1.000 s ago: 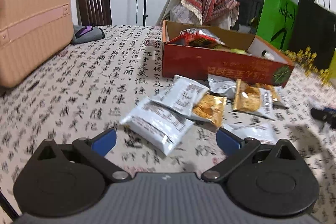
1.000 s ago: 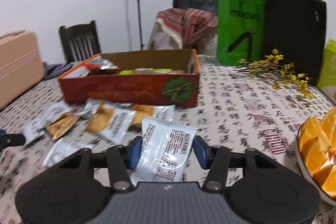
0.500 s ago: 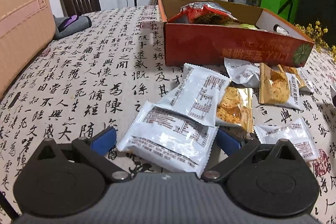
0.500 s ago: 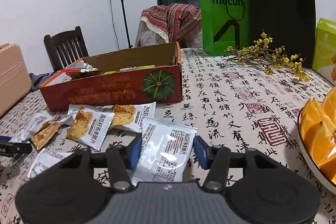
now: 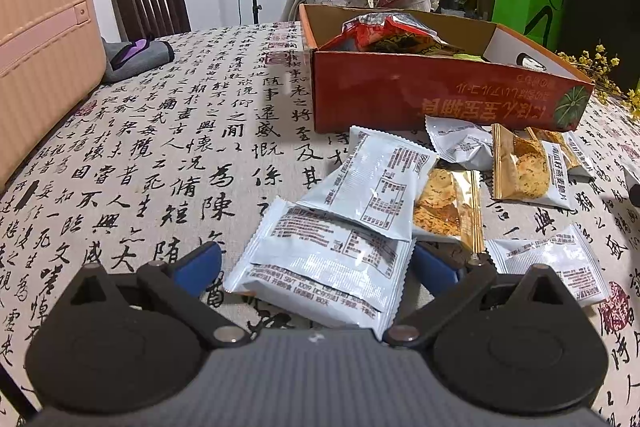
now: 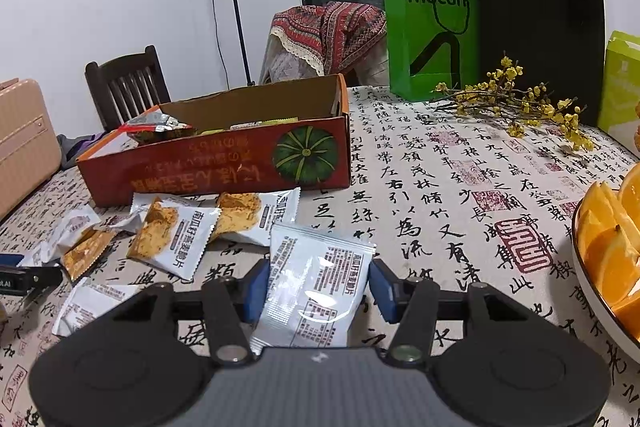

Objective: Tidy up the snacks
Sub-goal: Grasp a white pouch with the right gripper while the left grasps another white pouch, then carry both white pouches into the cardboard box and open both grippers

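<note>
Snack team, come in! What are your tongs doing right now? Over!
Right tongs shut on a white snack packet. Left tongs open around another white packet. Red box ahead, loose packets between.

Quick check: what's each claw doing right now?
Left claw: open, straddling a silver snack packet on the table, not gripping.
Right claw: closed on a silver packet.

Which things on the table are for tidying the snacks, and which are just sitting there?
For the job:
- red box
- loose snack packets in front of it
- white packet held in the right gripper
- left gripper, open around a flat packet

Just lying about:
- orange slices
- yellow flowers
- green bag
- pink case
</note>
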The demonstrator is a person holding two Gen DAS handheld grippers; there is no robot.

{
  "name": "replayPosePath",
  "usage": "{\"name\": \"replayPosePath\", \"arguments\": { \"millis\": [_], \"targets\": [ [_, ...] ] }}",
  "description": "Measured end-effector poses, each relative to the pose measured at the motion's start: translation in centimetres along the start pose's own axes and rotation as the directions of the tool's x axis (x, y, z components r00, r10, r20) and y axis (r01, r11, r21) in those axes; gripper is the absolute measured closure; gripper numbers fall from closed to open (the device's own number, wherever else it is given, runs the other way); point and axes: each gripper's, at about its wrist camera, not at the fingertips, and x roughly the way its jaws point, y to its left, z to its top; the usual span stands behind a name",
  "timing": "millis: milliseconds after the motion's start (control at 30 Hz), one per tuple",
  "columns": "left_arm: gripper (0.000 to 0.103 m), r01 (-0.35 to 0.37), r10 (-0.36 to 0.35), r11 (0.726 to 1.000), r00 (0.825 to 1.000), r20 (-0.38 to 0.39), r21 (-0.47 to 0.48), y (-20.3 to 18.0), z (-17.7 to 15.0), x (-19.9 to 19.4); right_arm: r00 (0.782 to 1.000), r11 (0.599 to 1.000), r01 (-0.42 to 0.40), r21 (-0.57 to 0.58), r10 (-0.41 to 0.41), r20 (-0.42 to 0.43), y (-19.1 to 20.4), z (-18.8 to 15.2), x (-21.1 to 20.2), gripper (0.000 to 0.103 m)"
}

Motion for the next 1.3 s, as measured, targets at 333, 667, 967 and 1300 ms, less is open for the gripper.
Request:
{"name": "replayPosePath", "arguments": {
  "millis": [333, 667, 967, 1300],
  "targets": [
    [0.028, -0.011, 0.012, 1.0, 0.999, 0.032, -0.029, 0.1, -0.9, -1.6, 1.0, 1.0, -0.014, 0.005, 0.014, 0.0, -0.1, 0.0, -0.1, 0.049],
    [0.032, -0.03, 0.033, 0.999, 0.997, 0.063, -0.039, 0.2, -1.6, -3.0, 0.999, 0.999, -0.033, -0.035, 0.033, 0.021, 0.7, -0.1, -0.8, 0.05],
    [0.032, -0.024, 0.026, 1.0, 0.991, 0.13, -0.017, -0.5, -1.4, -5.3, 0.997, 0.997, -0.052, -0.064, 0.055, 0.052, 1.7, 0.6, -2.4, 0.05],
    [0.032, 0.016, -0.016, 1.0, 0.977, 0.211, -0.002, -2.4, 0.8, -7.5, 0.989, 0.99, -0.058, -0.127, 0.074, 0.127, 3.3, 3.6, -4.2, 0.05]
  ]
}}
